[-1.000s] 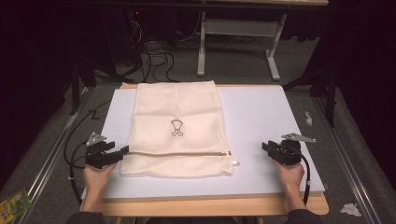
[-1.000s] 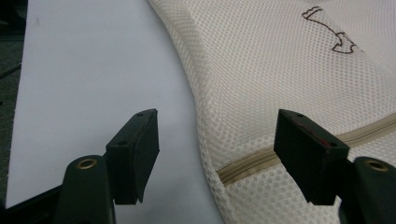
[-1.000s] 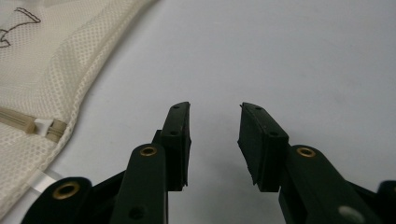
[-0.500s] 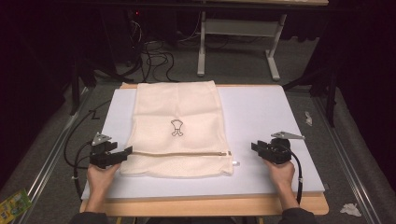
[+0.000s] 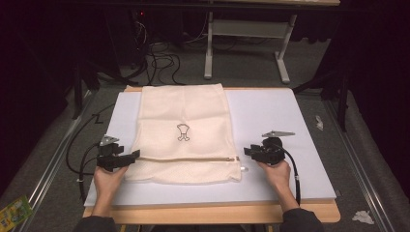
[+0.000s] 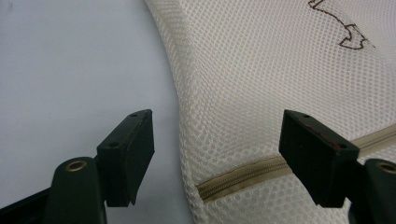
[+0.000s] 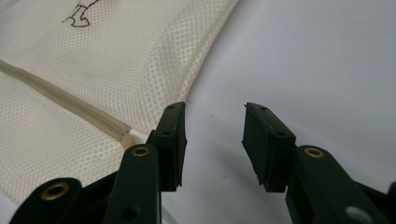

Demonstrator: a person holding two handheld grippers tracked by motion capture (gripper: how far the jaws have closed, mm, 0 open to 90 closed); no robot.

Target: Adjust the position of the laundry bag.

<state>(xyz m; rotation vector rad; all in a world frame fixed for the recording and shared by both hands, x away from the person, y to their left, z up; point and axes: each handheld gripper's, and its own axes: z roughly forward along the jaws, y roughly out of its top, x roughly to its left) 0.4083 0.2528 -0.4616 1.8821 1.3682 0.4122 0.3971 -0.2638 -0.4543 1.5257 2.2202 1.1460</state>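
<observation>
A cream mesh laundry bag lies flat on the white table mat, with a small outline print and a tan zipper across it. My left gripper is open at the bag's left edge; its jaws straddle the zipper's left end. My right gripper is open just right of the bag, beside the white zipper pull. In the right gripper view its jaws hover over bare mat, the zipper's end beside the left jaw.
The mat sits on a wooden tabletop. Cables trail off the table's left side, and another cable runs from the right gripper. A white desk frame stands on the floor beyond.
The right gripper has moved left toward the bag's right edge. The left gripper has edged right onto the bag's left edge at the zipper.
</observation>
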